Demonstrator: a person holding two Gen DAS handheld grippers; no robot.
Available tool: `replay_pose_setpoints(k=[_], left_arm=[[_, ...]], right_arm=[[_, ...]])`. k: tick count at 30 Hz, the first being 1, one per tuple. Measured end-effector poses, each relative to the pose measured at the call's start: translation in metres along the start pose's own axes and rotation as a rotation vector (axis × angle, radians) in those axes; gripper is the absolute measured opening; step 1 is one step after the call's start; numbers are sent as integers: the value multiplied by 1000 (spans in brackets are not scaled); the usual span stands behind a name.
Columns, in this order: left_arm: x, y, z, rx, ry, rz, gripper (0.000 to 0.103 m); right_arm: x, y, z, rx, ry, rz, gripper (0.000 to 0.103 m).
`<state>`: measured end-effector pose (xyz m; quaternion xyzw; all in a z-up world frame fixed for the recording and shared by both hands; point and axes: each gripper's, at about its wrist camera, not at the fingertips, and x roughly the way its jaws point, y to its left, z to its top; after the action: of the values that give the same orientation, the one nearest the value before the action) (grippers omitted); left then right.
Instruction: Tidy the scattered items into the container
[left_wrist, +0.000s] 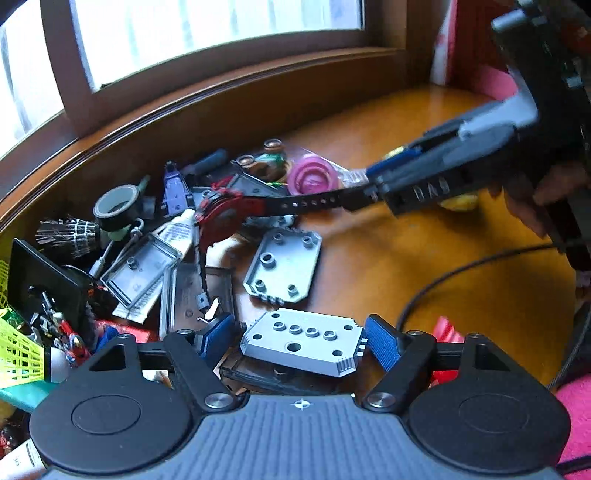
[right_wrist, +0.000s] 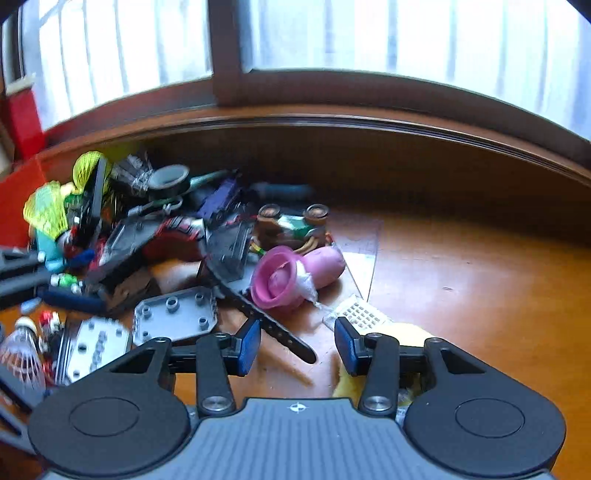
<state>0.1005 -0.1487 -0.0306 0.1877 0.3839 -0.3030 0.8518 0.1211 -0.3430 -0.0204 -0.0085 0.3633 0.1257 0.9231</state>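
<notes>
A jumble of small items lies on the wooden table. My left gripper straddles a grey plate with holes. The right pad touches the plate's edge and a thin gap shows at the left pad, so the jaws stand open around it. My right gripper is open, and the end of a black watch strap lies loose on the table between its pads. The strap runs back to a red-and-black watch. In the left wrist view the right gripper reaches in from the upper right, held by a hand.
Also in the pile are a second grey plate, a pink toy, a toy car, a tape roll and yellow shuttlecocks. A red box wall stands at the left. A black cable crosses the table. A dark wooden sill bounds the back.
</notes>
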Motion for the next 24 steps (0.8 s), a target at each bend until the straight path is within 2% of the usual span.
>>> replay_pose_setpoints(k=[6, 11, 16, 20, 24], left_arm=[[-2, 3, -1, -33, 8, -44, 80], [6, 6, 2, -14, 18, -42, 82], [0, -2, -4, 46, 37, -68, 82], [-4, -8, -10, 49, 36, -56, 81], [1, 3, -10, 8, 34, -9, 86]], right_arm=[[-17, 6, 2, -22, -58, 90, 49], [-17, 17, 6, -37, -19, 210, 53], [-1, 25, 7, -50, 41, 237, 59], [14, 36, 5, -59, 63, 250, 62], [29, 44, 9, -88, 55, 240, 66]])
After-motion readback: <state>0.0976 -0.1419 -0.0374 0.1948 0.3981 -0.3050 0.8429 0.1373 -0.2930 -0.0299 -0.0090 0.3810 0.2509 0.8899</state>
